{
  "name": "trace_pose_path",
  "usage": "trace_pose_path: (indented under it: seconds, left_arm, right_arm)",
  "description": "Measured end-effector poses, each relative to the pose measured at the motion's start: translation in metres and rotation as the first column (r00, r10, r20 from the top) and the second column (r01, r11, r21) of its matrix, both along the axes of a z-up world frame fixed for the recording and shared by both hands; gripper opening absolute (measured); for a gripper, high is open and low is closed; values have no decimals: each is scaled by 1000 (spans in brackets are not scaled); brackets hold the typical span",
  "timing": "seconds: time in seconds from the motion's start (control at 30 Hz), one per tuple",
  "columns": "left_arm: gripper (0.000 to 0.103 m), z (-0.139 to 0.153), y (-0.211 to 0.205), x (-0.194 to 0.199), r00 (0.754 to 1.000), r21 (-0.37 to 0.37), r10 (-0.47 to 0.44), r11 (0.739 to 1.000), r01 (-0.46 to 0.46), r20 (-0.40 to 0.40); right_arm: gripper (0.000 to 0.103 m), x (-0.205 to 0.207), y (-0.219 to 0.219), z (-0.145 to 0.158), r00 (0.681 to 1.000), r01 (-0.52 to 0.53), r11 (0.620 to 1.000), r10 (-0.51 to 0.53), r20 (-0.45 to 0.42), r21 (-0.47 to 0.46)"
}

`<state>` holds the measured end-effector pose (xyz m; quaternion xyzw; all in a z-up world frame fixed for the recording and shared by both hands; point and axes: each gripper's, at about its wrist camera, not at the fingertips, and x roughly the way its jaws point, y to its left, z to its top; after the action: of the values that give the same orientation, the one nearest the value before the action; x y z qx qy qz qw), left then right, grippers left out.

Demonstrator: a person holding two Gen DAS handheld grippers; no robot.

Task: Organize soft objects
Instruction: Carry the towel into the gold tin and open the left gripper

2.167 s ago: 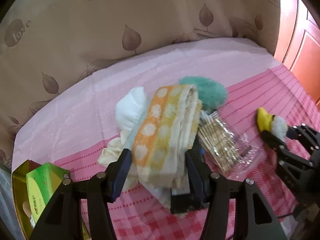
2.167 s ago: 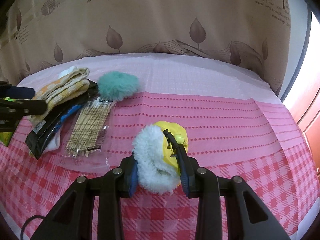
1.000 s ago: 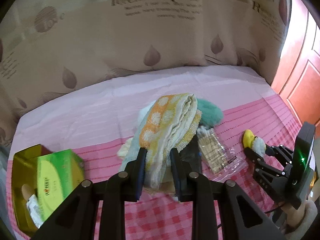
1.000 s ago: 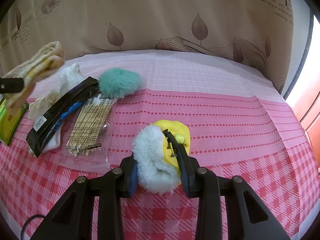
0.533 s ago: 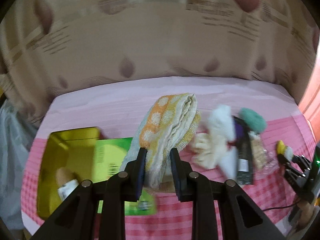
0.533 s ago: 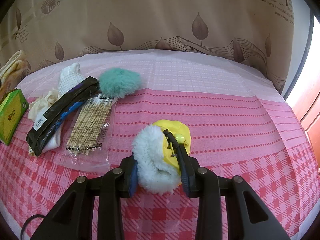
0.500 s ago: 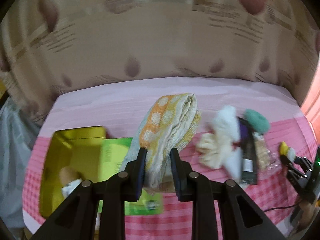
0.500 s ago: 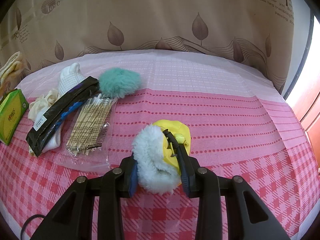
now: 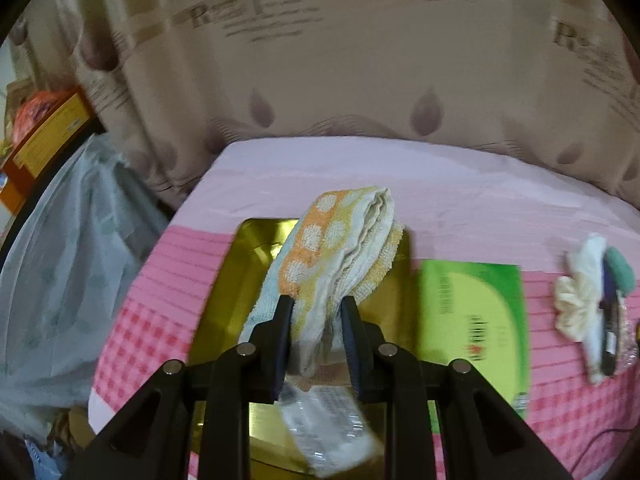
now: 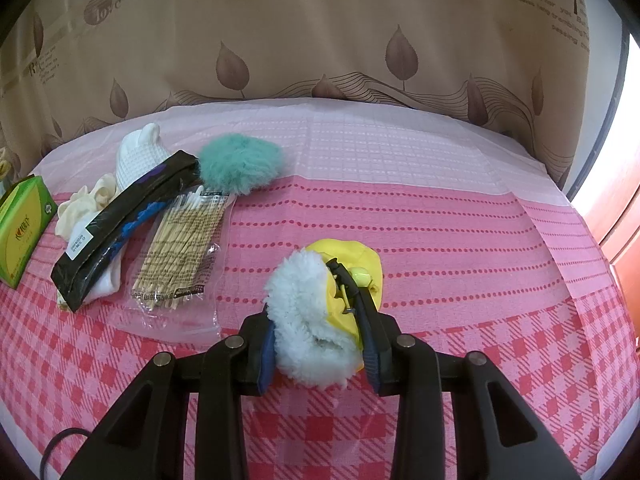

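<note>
Pink-and-white checked cloth covers the bench (image 9: 460,184), backed by a beige curtain printed with leaves. Item one: folded terry towel, orange and yellow with white dots (image 9: 340,248), light, limp and compressible by the look of it, not slippery; best taken across the thick folded bundle, as it is now. The left gripper (image 9: 316,332) has its fingers closed on the towel's lower end, the rest of the fold standing up and away beyond the fingertips, over a shallow gold-coloured tin tray (image 9: 256,248) that lies directly below and ahead of the fingers. A green cardboard box (image 9: 472,312) sits just right of the fingers. Item two: fluffy white and yellow plush piece (image 10: 320,312), soft and springy in appearance, pinched between the closed fingers of the right gripper (image 10: 320,344) and resting on the cloth. A teal fluffy pompom (image 10: 240,168) lies well ahead and left of those fingers.
</note>
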<state>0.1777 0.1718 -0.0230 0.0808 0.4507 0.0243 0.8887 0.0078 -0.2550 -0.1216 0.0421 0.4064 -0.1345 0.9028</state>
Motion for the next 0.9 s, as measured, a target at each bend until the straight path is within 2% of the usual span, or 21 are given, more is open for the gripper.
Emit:
trace_pose_path:
  seconds: [0.27,0.57,0.7,0.9]
  left_arm:
    - [24,-22,37,7,995,3,92,996,-92,-36]
    - [28,-38,48,8,991,27,120,993,-118,-65]
    - [31,-35,49,6,990,20,120,993,-119,-73]
    - [34,-18,50,-9,989,0,144,990,-144,-28]
  right_arm:
    - [34,0,1,0,1000,0,1000,0,-1,-3]
    - [34,0,1,-1,1000,0,1000,0,-2,-4]
    - [34,0,2,-1,1000,0,1000,0,-2,-4]
    - [34,1,0,-1,1000,-2,1000,2,-4,-5]
